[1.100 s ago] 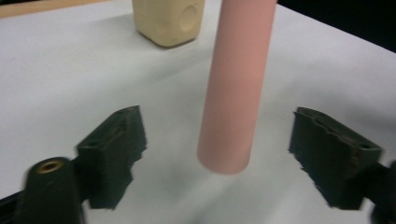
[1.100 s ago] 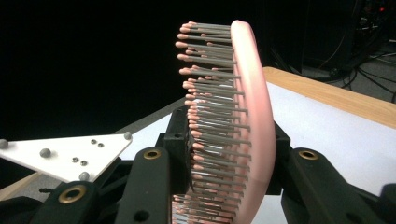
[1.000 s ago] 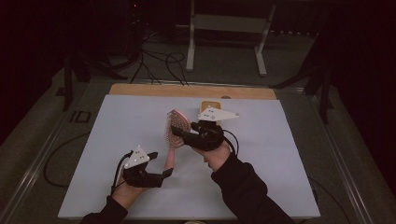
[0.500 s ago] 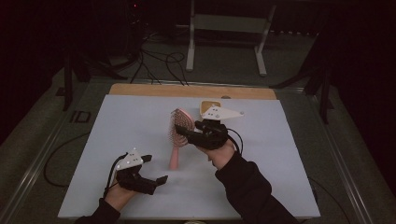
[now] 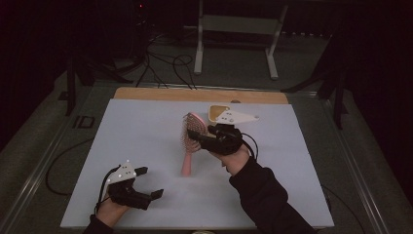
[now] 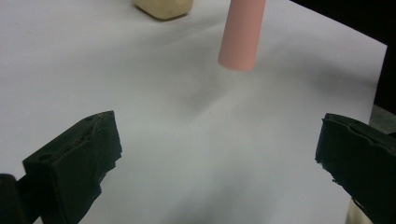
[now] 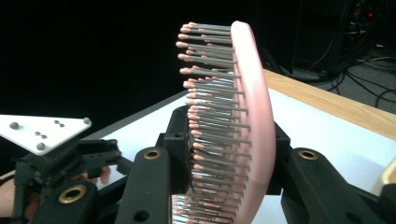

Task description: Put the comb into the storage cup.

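High view: a pink hairbrush (image 5: 190,141) is held upright over the middle of the white table (image 5: 146,131), its head clamped between the jaws of the right gripper (image 5: 198,139), handle pointing down. The left gripper (image 5: 148,183) is seen near the table's front left edge, jaws spread wide and empty. A cream-coloured container (image 5: 217,112) is seen just behind the right gripper.

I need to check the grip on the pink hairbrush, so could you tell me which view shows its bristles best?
The right gripper view: the hairbrush head sits close up between the right gripper jaws, bristles side-on. The high view shows the whole brush, small and dim. The left gripper view shows just the handle end.
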`<state>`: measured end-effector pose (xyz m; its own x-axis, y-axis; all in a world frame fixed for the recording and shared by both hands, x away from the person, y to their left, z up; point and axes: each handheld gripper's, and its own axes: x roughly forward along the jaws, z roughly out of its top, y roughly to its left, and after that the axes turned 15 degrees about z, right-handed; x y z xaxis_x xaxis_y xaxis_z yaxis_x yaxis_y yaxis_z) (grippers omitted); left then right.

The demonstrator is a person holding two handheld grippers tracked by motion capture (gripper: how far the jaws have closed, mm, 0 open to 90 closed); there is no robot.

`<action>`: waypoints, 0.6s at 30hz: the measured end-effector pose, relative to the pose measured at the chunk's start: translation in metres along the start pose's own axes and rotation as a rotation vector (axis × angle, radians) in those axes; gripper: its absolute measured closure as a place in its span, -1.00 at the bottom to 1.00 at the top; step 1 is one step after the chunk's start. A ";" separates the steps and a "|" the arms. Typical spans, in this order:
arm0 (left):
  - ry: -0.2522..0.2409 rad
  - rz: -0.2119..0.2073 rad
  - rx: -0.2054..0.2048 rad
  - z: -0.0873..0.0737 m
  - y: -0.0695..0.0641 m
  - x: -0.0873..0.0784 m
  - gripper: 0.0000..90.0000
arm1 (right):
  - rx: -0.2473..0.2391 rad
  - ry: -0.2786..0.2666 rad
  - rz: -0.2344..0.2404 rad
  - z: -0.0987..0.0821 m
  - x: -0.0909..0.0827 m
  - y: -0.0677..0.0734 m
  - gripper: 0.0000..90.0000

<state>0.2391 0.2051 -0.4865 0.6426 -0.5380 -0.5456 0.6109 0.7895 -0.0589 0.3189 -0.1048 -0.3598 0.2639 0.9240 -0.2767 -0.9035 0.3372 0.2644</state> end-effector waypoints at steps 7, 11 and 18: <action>-0.001 0.027 -0.025 -0.009 0.007 -0.009 -0.99 | -0.014 -0.005 -0.021 0.002 -0.010 -0.006 0.44; -0.007 0.050 -0.014 -0.013 0.007 -0.010 -0.99 | -0.021 -0.015 -0.037 0.006 -0.016 -0.010 0.44; -0.014 0.061 -0.018 -0.015 0.008 -0.011 -0.99 | -0.024 -0.041 -0.056 0.013 -0.027 -0.017 0.44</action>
<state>0.2301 0.2217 -0.4933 0.6848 -0.4931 -0.5366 0.5624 0.8258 -0.0411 0.3314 -0.1326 -0.3448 0.3275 0.9105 -0.2522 -0.8945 0.3848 0.2276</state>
